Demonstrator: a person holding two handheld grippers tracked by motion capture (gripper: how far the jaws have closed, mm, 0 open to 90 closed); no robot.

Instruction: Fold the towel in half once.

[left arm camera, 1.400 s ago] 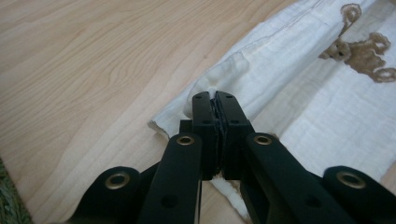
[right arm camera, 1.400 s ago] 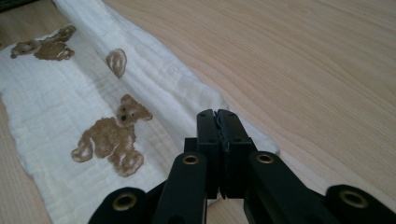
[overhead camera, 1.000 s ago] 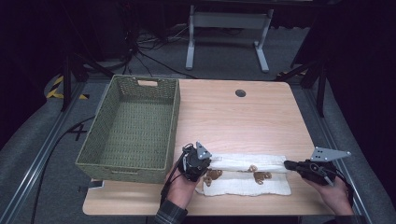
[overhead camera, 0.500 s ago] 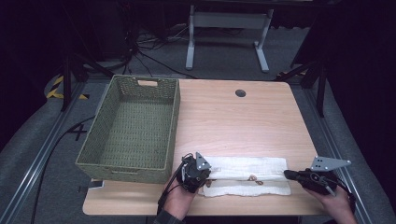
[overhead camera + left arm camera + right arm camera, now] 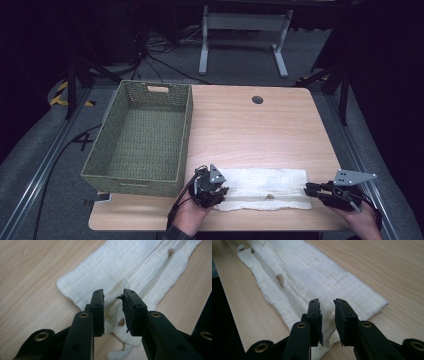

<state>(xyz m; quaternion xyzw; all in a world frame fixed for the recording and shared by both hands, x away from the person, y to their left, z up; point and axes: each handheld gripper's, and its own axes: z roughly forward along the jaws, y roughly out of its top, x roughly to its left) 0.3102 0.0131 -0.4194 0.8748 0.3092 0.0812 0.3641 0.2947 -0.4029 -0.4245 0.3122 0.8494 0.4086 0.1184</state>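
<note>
1. Letting go was the change: the jaws of my left gripper [image 5: 220,190] and my right gripper [image 5: 311,189] had just been opening, after being clamped on the two ends of the white cloth [image 5: 265,187] half a second before.
2. In the left gripper view the jaws stood a little apart, with a bunched, brown-stained bit of cloth [image 5: 120,322] lying between them, the pads no longer pressing on it.
3. In the right gripper view the jaws were likewise parted over the cloth's [image 5: 312,290] near end, clear of the fabric.
4. Compared with a second earlier, the cloth lay narrower and neater, a long folded strip along the front edge of the table [image 5: 250,130], just right of the woven basket [image 5: 145,135], and most of the brown marks were tucked inside.
5. I judged this fold finished: the cloth rested on the wood by itself, and another fold or the move to the basket would need a fresh grip.
</note>
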